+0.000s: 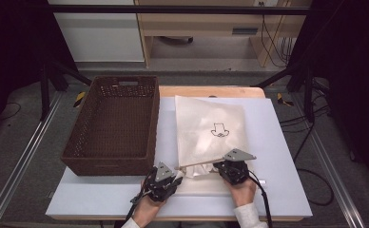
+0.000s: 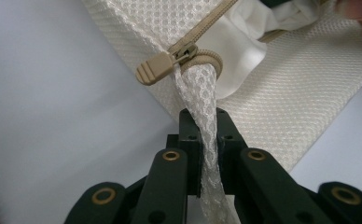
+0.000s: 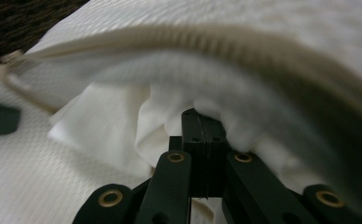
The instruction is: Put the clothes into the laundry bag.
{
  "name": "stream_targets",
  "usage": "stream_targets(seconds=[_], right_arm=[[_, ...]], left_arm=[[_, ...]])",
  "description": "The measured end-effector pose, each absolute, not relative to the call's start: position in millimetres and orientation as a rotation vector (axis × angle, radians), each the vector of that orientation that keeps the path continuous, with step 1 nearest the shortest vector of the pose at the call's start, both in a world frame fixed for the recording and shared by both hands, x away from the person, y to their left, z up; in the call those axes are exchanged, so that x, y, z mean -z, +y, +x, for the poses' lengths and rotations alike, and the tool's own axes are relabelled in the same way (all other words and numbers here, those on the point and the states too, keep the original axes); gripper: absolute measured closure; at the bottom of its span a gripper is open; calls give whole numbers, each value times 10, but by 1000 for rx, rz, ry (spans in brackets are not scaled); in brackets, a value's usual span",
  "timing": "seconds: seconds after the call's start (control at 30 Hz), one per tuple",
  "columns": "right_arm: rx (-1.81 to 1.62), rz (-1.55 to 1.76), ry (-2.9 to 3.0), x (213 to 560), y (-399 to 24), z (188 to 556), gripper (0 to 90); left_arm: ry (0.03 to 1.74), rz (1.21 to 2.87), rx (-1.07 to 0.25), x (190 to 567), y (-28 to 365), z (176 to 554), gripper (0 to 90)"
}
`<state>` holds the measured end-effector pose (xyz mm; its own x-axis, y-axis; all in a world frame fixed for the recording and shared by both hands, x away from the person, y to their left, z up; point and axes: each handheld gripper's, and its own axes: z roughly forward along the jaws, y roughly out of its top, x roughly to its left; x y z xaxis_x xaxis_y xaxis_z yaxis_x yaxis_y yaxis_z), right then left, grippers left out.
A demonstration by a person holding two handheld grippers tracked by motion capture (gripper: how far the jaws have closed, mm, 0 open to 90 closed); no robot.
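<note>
A cream mesh laundry bag (image 1: 210, 135) is lying flat on the pale table mat (image 1: 277, 142), just to the right of the brown wicker basket (image 1: 113, 123), with its zippered mouth turned toward the person. The zipper (image 2: 212, 25) is being shown partly undone: in the left gripper view the tan slider and its pull tab (image 2: 158, 70) are sitting at the bag's near corner, and the teeth are parting beyond it. A white cloth (image 3: 118, 126) is lying inside the opened mouth and is being exposed at its edge.

The bag's corner is being pinched by the left gripper (image 2: 202, 135), whose jaws are pressed together on a twisted strip of the mesh (image 2: 200, 98) just below the slider. The right gripper (image 3: 202, 126) is being held at the opening, under the lifted upper edge of the bag; its jaws are pressed together with nothing visibly between them, their tips lying against the white cloth. From above, both grippers are seen at the bag's near edge, the left (image 1: 172, 176) at its corner and the right (image 1: 230, 167) toward the middle.

Judging by this, the mouth is being opened and the cloth is being reached, but it is not yet being gripped. Still to be done, it seems, are taking hold of the cloth, drawing it out and perhaps placing it in the basket, which is standing empty as far as can be seen.
</note>
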<state>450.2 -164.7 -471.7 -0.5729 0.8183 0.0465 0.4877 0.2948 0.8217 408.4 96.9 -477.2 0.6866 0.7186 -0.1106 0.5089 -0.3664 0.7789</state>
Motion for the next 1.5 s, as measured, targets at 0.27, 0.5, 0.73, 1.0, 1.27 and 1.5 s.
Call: stream_targets(seconds=[0.27, 0.5, 0.73, 1.0, 1.27, 1.5], right_arm=[[-1066, 1172, 2028, 4790, -1538, 4784, 900], [-1135, 1181, 2013, 4749, -1620, 4710, 816], [-1224, 1157, 2047, 4558, -1887, 4277, 648], [-1061, 1302, 1929, 4643, -2470, 3966, 379], [-986, 1386, 2055, 4846, -2531, 4052, 684], [-1079, 1363, 2080, 4875, -2594, 3848, 691]], left_arm=[[927, 2062, -277, 4693, 1018, 4020, 853], [939, 2056, -259, 4744, 1023, 4048, 831], [929, 2042, -284, 4747, 1005, 4056, 597], [938, 2023, -294, 4685, 1006, 4090, 563], [977, 2031, -313, 4728, 1029, 4120, 828], [1019, 2025, -316, 4771, 1158, 4105, 782]])
